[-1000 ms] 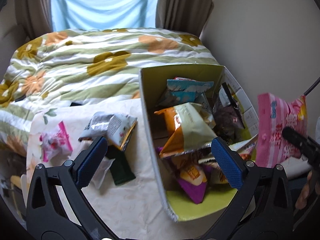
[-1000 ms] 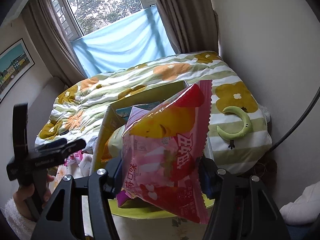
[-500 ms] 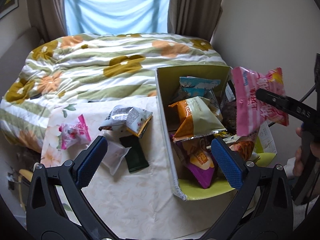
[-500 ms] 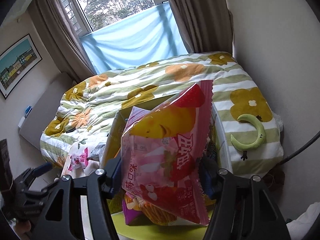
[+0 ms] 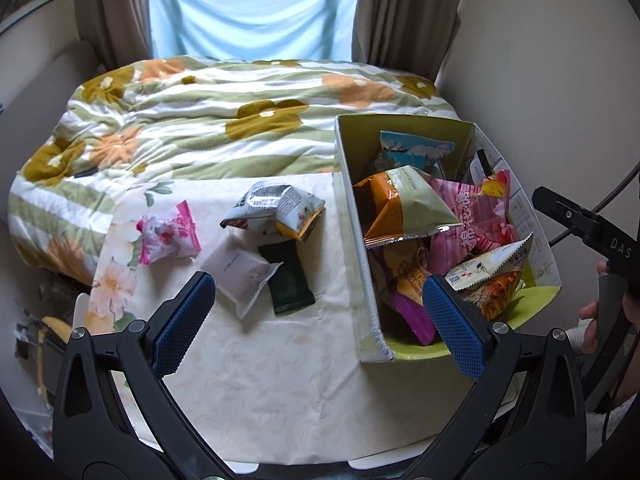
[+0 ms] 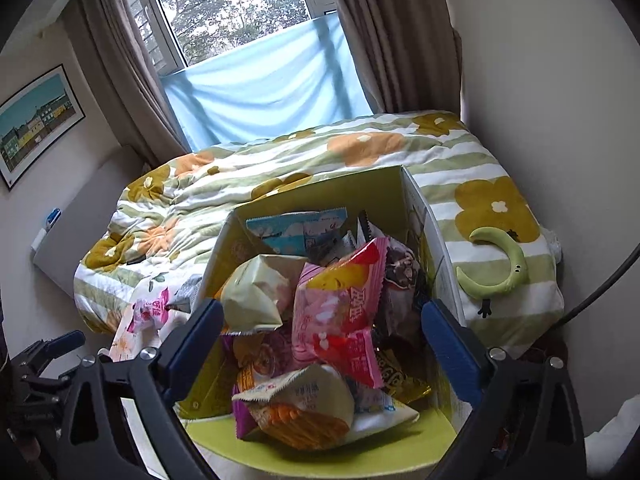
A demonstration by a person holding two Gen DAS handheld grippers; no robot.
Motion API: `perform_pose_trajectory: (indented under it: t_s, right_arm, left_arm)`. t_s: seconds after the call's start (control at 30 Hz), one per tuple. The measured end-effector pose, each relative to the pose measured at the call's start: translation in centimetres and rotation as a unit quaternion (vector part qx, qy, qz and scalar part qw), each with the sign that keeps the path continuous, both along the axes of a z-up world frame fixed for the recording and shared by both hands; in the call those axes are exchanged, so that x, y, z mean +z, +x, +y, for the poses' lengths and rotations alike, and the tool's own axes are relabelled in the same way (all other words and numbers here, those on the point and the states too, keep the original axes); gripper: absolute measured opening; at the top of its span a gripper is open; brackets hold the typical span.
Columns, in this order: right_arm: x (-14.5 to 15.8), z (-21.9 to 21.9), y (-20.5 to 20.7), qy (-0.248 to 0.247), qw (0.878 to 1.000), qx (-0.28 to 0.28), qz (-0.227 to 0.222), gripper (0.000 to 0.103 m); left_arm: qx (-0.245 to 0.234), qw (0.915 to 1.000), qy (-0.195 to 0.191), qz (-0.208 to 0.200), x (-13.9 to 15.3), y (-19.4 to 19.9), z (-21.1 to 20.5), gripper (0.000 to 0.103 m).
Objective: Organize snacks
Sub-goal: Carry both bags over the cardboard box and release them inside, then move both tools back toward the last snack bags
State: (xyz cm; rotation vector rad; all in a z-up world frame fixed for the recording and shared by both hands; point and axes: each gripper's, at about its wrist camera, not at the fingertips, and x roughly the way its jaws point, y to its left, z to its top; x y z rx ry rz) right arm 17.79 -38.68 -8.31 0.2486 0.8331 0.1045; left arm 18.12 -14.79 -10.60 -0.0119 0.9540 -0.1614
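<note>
Right hand-held gripper [image 6: 320, 344] had just sprung wide over box [image 6: 320, 188], pink bag [image 6: 340, 312] dropped in; left hand-held gripper [image 5: 316, 320], wide and empty, sat nearest the white packet [image 5: 240, 272], just beyond its left finger.

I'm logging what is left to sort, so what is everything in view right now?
Box: one, yellow-green inside, right side of table, full of snack bags.
Pink bag: one, pink and red, on top of the box's pile, free of the jaws.
Loose snacks: five, silver, pink, white, dark green, on the table left of the box.
Tablecloth: one, cream floral.
Quilt: one, green-striped with flowers, on the bed behind.
Moon toy: one, green, on the quilt.
Left gripper: open, empty.
Right gripper: jaws just opened, above the box.
</note>
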Motion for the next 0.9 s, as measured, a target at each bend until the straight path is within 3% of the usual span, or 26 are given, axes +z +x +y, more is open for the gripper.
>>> perform_pose_trajectory:
  t_s: [0.43, 0.67, 0.9]
  right_arm:
    - [3.6, 3.6, -2.1, 0.001, 0.998, 0.051, -0.022, 0.099]
    - [4.7, 9.8, -2.8, -0.004, 0.995, 0.087, -0.046, 0.099]
    - [3.8, 16.5, -2.6, -0.007, 0.994, 0.104, -0.039, 0.099]
  left_arm:
    - [0.042, 0.9985, 0.019, -0.031, 3.1, -3.6, 5.1, 0.103]
    - [0.066, 0.997, 0.02, -0.034, 3.3, -4.2, 10.6, 0.103]
    - [0.05, 0.9986, 0.011, -0.017, 2.2, -2.6, 16.5, 0.103]
